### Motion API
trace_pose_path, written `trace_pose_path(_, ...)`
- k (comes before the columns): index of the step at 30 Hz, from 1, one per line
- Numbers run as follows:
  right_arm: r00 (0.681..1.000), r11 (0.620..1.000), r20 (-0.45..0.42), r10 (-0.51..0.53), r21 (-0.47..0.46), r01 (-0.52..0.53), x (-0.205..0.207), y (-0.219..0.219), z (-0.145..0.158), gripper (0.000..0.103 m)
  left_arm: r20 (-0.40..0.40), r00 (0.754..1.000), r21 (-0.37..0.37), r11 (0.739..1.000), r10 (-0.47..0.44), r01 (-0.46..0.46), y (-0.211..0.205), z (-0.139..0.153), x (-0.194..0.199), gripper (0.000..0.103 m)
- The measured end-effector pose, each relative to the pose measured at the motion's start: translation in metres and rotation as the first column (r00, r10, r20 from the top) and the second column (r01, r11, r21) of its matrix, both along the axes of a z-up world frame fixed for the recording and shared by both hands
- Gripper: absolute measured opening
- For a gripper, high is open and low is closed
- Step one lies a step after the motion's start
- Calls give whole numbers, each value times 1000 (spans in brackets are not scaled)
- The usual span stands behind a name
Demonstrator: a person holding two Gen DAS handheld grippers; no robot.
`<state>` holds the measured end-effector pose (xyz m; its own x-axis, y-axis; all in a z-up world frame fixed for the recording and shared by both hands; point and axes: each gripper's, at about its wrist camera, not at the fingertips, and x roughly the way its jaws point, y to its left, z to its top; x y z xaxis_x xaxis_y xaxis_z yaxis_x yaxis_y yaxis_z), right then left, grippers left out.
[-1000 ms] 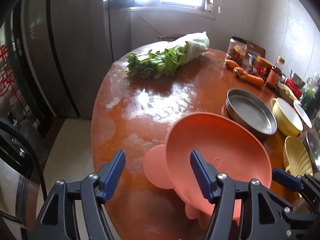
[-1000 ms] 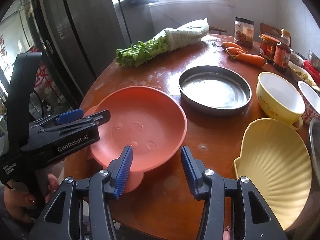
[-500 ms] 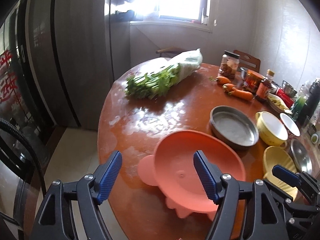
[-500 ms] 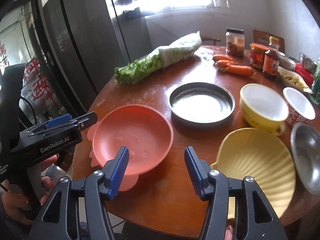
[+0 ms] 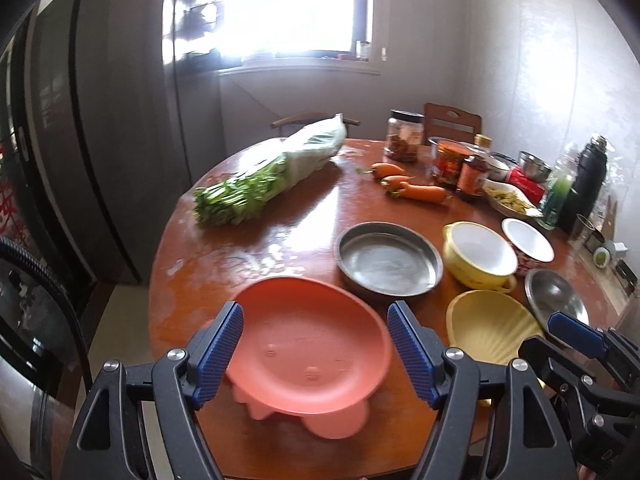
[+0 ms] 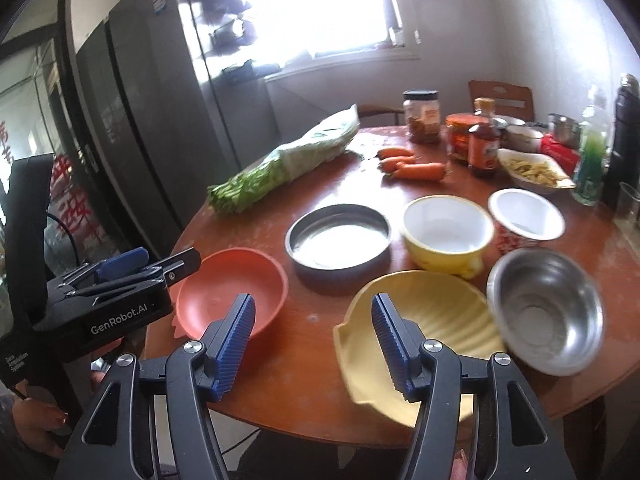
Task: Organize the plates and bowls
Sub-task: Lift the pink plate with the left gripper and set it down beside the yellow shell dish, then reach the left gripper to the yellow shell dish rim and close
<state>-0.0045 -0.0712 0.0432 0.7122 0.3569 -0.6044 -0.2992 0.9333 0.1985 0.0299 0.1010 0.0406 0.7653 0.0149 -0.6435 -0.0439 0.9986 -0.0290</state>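
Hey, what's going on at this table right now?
A person holds two tongs above a round wooden table of dishes. The left tongs and right tongs are both open and empty, jaws having just widened. The orange bowl, metal pan, yellow bowl and shell-shaped yellow dish sit loose, unstacked.

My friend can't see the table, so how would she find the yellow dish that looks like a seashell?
Start at the round wooden table and go to its near edge. The shell dish sits there between the orange bowl and the shiny steel bowl. It is pale yellow like the yellow cup-bowl behind it, but only it is shallow, ribbed and fan-shaped.
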Motion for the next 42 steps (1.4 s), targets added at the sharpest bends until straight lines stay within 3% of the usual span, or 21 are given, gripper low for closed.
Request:
trace_pose_path(12,997,996,1,-82,40,82,-14,-63,5,63,-13,996,22,996,-84,84,-62,1,9,75)
trace_pose_path(24,990,991,-68,-123,36,125,-24,-101,-22,63,-105,983,39,987,-153,157,-104,-36,32,75)
trace_pose_path(34,980,992,-156,-120,21,124,-29,-108,-57,63,-163,972,40,983,-170,178,-116,-64,48,75)
trace_pose_path(42,979,993,-169,-118,2,120,-15,-99,-66,59,-197,967,64,982,-161,176,-118,-77,63,75)
